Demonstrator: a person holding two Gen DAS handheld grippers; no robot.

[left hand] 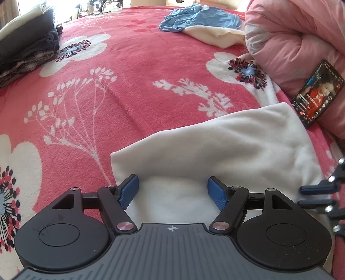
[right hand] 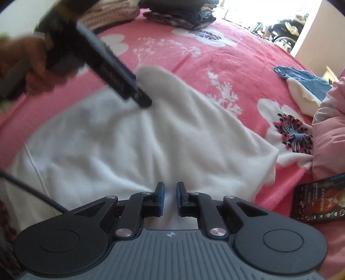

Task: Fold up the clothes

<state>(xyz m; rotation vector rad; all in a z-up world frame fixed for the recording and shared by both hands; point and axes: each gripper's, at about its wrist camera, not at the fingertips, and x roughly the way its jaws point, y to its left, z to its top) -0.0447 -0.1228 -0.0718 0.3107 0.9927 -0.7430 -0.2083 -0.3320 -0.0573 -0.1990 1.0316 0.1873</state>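
A white fleece garment lies partly folded and rumpled on the pink flowered blanket. My left gripper hovers over its near edge, blue pads wide apart and empty, so it is open. In the right wrist view the left gripper reaches in from the upper left over the cloth, held by a hand. My right gripper stands over the garment's near part with only a narrow gap between its pads. White cloth shows through that gap, but the pads do not press on it. The right gripper also appears at the left wrist view's right edge.
A phone with a lit screen leans on a bunched pink quilt at the right. A blue garment and a cream cloth lie at the far side. Folded dark clothes are stacked far left.
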